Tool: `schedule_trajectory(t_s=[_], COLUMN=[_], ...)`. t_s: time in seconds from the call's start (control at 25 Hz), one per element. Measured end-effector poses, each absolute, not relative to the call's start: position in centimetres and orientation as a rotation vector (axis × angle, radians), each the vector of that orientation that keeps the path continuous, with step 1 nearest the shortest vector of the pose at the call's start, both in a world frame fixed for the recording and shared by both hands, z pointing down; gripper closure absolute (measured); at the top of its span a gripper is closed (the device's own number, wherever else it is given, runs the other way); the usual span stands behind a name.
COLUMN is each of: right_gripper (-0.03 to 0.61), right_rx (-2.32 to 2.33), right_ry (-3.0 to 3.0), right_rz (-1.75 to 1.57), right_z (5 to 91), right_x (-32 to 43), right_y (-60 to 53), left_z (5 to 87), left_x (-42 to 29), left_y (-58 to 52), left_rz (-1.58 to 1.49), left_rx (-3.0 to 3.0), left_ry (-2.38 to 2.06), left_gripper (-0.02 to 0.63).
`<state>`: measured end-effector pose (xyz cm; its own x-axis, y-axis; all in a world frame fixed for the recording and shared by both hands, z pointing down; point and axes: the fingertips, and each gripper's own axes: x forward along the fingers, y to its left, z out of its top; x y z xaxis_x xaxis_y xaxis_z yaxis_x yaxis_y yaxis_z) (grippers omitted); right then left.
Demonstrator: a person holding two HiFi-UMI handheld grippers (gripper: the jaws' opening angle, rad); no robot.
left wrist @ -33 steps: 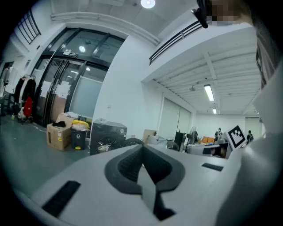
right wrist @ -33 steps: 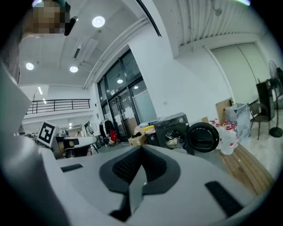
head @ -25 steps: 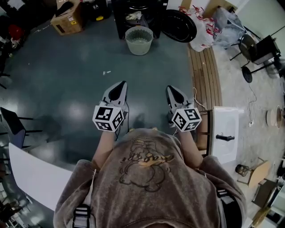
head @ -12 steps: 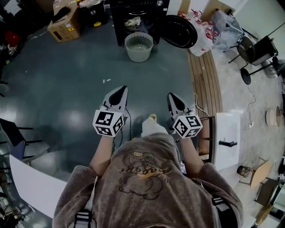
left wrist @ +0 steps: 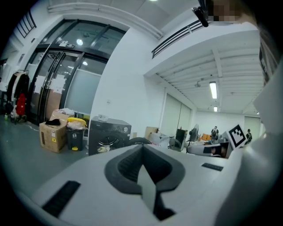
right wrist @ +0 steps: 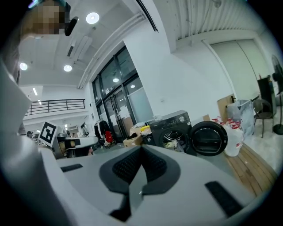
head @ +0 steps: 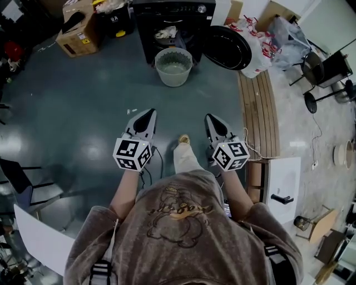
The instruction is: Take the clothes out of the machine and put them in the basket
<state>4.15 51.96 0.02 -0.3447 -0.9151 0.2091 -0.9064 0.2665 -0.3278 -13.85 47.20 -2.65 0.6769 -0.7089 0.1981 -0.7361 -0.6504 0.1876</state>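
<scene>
Clothes (head: 166,33) lie in the open machine (head: 183,10); the basket (head: 174,65) stands just before it; left hand-held gripper (head: 148,114) and right hand-held gripper (head: 212,119), both pressed together and empty, are well short of it; approach phase, I judge; next, spread jaws and reach inside.

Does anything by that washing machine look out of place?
Only the clothes: they bunch at the mouth of the machine, whose round door hangs wide open. The basket stands upright before it.
</scene>
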Motion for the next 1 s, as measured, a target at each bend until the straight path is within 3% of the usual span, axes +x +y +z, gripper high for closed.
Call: schedule_trajectory(t_s=[0.64,1.0], right_gripper=[0.581,0.581], right_rx=[-1.750,-1.692], right_ry=[2.524,2.582], right_rz=[-0.688,-0.677], right_z=[-0.2,-0.4], right_x=[12.6,12.6], right_y=[31.9,24.2], left_z=[-4.5,-4.5], left_x=[-5.9,-5.1], left_y=[27.2,19.9], left_rz=[0.126,0.120], left_rx=[2.618,2.605], left_ry=[-1.202,-1.240], left_gripper=[0.609,0.609])
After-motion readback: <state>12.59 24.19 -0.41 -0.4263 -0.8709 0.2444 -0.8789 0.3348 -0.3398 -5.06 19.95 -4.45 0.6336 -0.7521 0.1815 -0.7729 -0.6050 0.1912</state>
